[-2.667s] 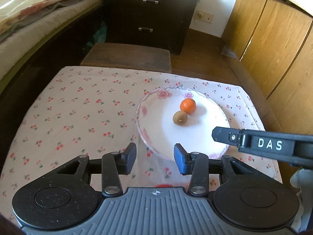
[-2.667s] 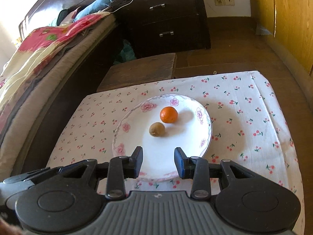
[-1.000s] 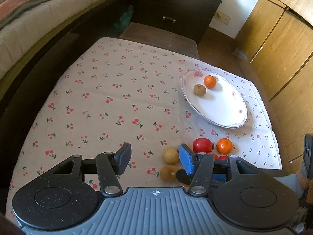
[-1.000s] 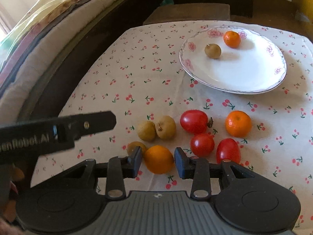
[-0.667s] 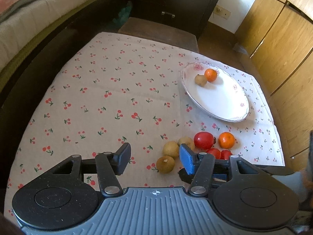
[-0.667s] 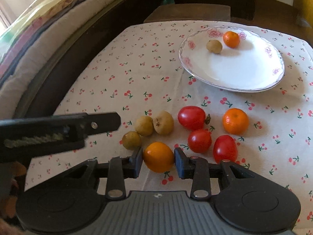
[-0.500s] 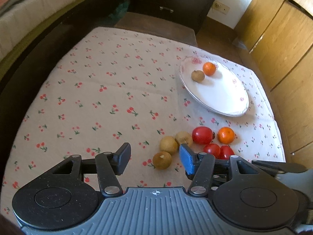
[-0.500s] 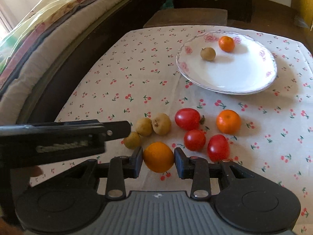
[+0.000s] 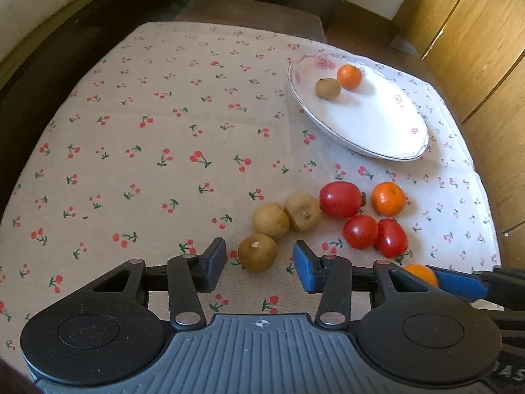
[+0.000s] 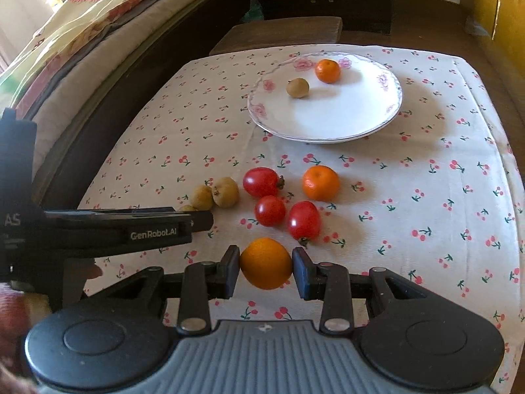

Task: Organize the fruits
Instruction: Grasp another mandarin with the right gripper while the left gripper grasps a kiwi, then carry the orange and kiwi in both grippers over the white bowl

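In the left wrist view my left gripper [image 9: 259, 267] straddles a brown round fruit [image 9: 257, 252] on the cherry-print cloth. Its jaws are closing, and a gap still shows on each side of the fruit. My right gripper [image 10: 265, 267] is shut on an orange [image 10: 265, 262], held just above the cloth near the front edge. That orange [image 9: 421, 274] peeks out at the lower right of the left wrist view. A white flowered plate [image 10: 328, 118] at the back holds a small orange [image 10: 327, 70] and a brown fruit [image 10: 297, 87].
Loose on the cloth lie two tan fruits [image 9: 285, 215], three red tomatoes [image 9: 361, 229] and another orange [image 9: 388, 198]. A bed runs along the left, a dark stool [image 10: 282, 31] and drawers stand behind the table, and wooden cupboards [image 9: 475, 49] are on the right.
My left gripper has come down over the brown fruit and its jaws have narrowed around it. My right gripper has kept its hold on the orange and drawn it away from the pile.
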`<state>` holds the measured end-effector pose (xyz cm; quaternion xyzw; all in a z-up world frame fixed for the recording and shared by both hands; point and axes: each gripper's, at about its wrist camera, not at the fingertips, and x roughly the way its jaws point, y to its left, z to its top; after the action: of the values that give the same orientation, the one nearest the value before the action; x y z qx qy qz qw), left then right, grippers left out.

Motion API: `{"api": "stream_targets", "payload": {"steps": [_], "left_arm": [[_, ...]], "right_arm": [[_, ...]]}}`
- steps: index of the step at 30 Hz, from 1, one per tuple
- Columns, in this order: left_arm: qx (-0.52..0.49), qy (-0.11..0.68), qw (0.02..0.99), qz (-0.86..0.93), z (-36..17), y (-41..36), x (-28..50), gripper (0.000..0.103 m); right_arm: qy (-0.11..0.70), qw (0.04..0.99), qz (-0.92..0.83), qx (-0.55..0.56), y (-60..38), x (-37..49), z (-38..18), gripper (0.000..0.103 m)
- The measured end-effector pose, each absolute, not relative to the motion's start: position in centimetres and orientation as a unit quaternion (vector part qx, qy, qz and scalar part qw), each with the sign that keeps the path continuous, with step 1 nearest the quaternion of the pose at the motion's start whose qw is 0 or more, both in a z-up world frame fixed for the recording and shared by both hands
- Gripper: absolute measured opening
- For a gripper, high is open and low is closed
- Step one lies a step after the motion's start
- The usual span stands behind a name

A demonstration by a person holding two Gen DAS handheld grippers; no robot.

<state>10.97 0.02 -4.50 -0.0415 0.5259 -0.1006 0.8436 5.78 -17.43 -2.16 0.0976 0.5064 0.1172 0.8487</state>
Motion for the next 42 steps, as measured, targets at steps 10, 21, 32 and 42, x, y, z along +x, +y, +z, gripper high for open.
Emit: {"api": "stream_targets", "payload": {"steps": [10,21,32,42], "left_arm": [[-0.031,0.524,0.846,-0.094,-4.4,-0.3,10.9,0.043],[-0.031,0.524,0.846,-0.093,-4.4,-0.6,11.1,0.033],[-0.025,0.509,0.853,-0.112,-2.9,-1.4,10.0,0.033],[-0.039,0.494,0.858,-0.135,-1.4,-2.7,10.3,0.033]], "right_arm": [[0.505,0.849,0.120,0.099,-17.4,5.9,-2.2,0.036],[0.500,0.852,0.115,0.104,-17.8,5.5,-1.8,0.036],[0.492,0.859,0.100,0.103,-18.5,5.6,-1.5,0.036],[0.482,0.864,0.086,0.112,-19.4,6.3,-1.1,0.036]]}}
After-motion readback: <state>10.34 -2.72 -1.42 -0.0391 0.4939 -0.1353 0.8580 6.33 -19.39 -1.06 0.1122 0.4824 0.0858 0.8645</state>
